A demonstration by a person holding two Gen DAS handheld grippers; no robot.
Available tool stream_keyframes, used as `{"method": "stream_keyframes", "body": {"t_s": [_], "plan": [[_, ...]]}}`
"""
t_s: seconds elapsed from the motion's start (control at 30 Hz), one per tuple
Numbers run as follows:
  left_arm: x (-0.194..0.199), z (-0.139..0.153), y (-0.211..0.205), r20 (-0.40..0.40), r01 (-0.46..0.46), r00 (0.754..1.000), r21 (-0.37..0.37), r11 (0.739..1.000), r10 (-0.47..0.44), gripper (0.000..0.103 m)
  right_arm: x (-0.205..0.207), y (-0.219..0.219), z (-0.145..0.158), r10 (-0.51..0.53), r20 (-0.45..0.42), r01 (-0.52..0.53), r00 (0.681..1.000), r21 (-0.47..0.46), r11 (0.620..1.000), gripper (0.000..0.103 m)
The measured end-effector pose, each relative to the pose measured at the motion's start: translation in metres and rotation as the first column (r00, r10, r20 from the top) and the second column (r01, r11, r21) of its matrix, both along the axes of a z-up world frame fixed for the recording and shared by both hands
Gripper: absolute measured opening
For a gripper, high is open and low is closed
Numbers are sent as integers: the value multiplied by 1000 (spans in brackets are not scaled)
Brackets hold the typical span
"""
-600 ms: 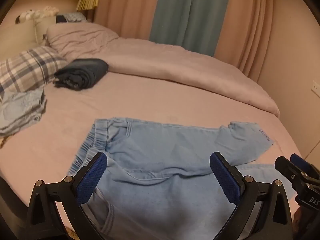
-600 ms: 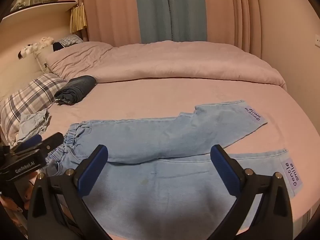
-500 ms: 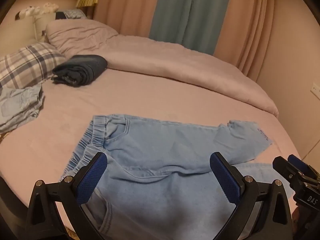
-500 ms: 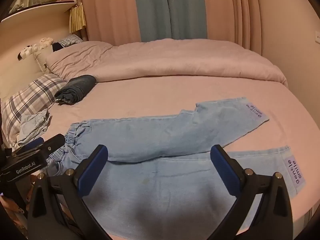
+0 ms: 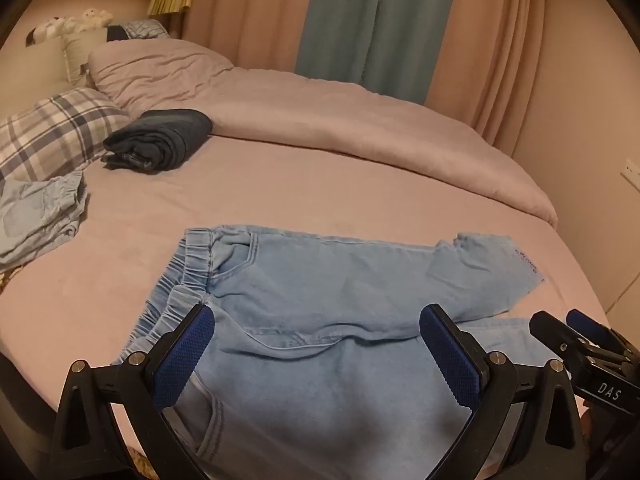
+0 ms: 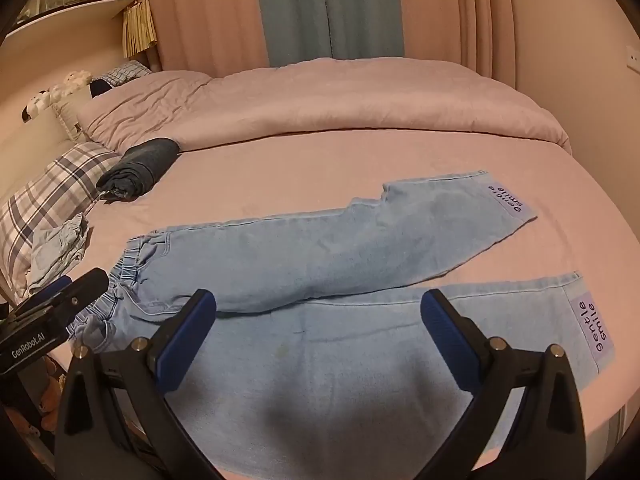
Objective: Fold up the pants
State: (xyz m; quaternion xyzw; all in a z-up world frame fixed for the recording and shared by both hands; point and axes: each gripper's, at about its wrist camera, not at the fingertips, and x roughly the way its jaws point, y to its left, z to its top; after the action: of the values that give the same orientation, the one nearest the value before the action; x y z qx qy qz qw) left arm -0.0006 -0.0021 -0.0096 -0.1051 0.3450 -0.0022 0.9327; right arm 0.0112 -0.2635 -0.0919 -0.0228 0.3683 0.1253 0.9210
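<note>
Jeans: Your light blue jeans lie flat on the pink bed sheet, in the lower middle of both views. The stretchy waistband is at the left. The two legs reach to the right.
Far leg: It lies slanted, and its hem patch sits right of middle in the right view.
Near leg: It runs along the bottom, and its hem patch says "gentle smile".
Left gripper: Your tongs are spread wide above the seat of the jeans. They pinch nothing.
Right gripper: These tongs are spread wide too, above the near leg. They pinch nothing.
Other things: Dark folded jeans sit in the upper left by the plaid pillow. A crumpled light blue garment lies at the left edge.
</note>
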Motion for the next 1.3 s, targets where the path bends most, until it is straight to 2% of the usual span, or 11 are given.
{"method": "stream_keyframes", "body": {"t_s": [0.47, 1.3], "plan": [[4, -12, -4, -25, 31, 999, -6, 1000, -31, 102, -1, 0, -1, -13, -7, 13, 1000, 2, 1000, 103], [6, -15, -10, -53, 58, 997, -19, 998, -59, 102, 1, -7, -2, -51, -25, 51, 998, -4, 999, 103]]}}
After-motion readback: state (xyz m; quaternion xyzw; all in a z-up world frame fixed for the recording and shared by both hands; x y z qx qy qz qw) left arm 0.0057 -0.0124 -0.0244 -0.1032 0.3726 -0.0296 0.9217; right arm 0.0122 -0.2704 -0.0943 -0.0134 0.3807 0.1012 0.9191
